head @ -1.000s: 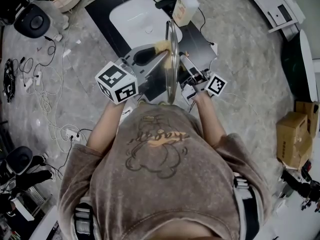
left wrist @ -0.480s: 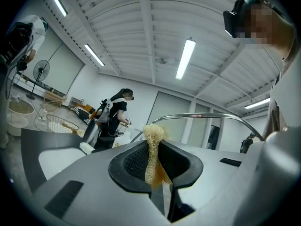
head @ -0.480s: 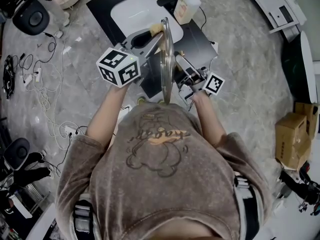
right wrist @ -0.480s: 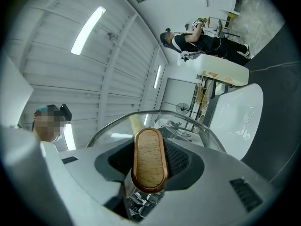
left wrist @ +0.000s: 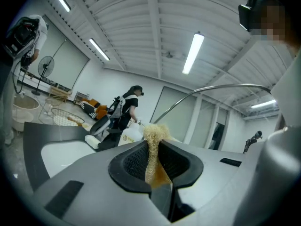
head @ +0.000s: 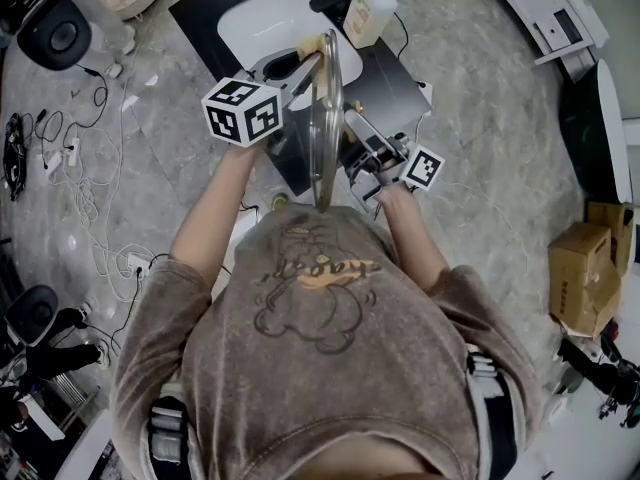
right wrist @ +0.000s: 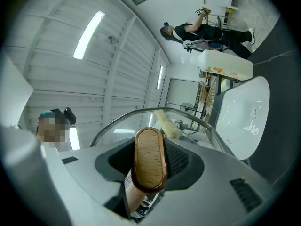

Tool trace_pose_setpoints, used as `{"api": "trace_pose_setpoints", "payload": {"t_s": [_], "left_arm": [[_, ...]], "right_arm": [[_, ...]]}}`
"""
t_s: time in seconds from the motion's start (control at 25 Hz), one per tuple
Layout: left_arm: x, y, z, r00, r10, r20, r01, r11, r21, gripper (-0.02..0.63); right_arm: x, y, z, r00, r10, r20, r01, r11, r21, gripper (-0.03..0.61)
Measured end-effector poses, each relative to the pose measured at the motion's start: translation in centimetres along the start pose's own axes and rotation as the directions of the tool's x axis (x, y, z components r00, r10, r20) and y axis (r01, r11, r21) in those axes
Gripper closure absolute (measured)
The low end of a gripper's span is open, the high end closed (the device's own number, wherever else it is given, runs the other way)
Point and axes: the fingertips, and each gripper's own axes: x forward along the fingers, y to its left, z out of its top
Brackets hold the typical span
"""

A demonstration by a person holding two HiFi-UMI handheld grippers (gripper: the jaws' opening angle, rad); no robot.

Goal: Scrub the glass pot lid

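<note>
The glass pot lid (head: 322, 118) stands on edge in front of the person, its metal rim facing the head camera. My right gripper (head: 352, 136) is shut on the lid's wooden handle (right wrist: 149, 159), and the curved rim (right wrist: 141, 112) arches beyond the jaws. My left gripper (head: 298, 66) is shut on a pale yellow fibrous scrubber (left wrist: 153, 147), whose tuft sits against the lid's left face near its far edge. The scrubber (right wrist: 167, 124) shows through the glass in the right gripper view. The lid's rim (left wrist: 221, 86) arcs across the left gripper view.
Under the lid lies a white sink (head: 275, 28) set in a black counter (head: 385, 78), with a soap bottle (head: 368, 13) beside it. Cables (head: 90, 198) run over the floor at left. Cardboard boxes (head: 585, 268) stand at right. Another person (left wrist: 124, 109) stands farther off.
The lid and both grippers have shifted left and away from the body. The left gripper with the scrubber has risen along the lid's left face.
</note>
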Motion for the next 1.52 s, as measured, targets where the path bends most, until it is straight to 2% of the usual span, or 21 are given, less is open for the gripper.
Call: {"api": "trace_pose_setpoints", "payload": {"t_s": [0.4, 0.56, 0.76, 1.08, 1.52], "left_arm": [[1.2, 2.1, -4.5, 0.992, 0.049, -0.118, -0.045, 0.998, 0.036, 0.545], [1.2, 2.1, -6.9, 0.980, 0.064, -0.188, -0.051, 0.996, 0.076, 0.545], [0.7, 2.0, -10.2, 0.963, 0.060, -0.262, -0.046, 0.997, 0.060, 0.545], [0.3, 0.3, -14.3, 0.938, 0.012, -0.346, -0.003, 1.000, 0.027, 0.545], [-1.6, -4.2, -16.6, 0.897, -0.137, -0.419, 0.127, 0.991, -0.051, 0.545]], "right_arm": [[-0.4, 0.1, 0.1, 0.999, 0.007, 0.035, -0.008, 0.999, 0.034, 0.405], [-0.8, 0.3, 0.5, 0.999, 0.010, 0.053, -0.012, 0.999, 0.031, 0.405], [-1.1, 0.3, 1.1, 0.996, 0.013, 0.090, -0.017, 0.999, 0.036, 0.403], [-1.6, -0.4, 2.5, 0.993, -0.001, 0.120, 0.000, 1.000, 0.012, 0.403], [-2.1, -1.5, 4.2, 0.989, -0.031, 0.147, 0.034, 0.999, -0.014, 0.403]]}}
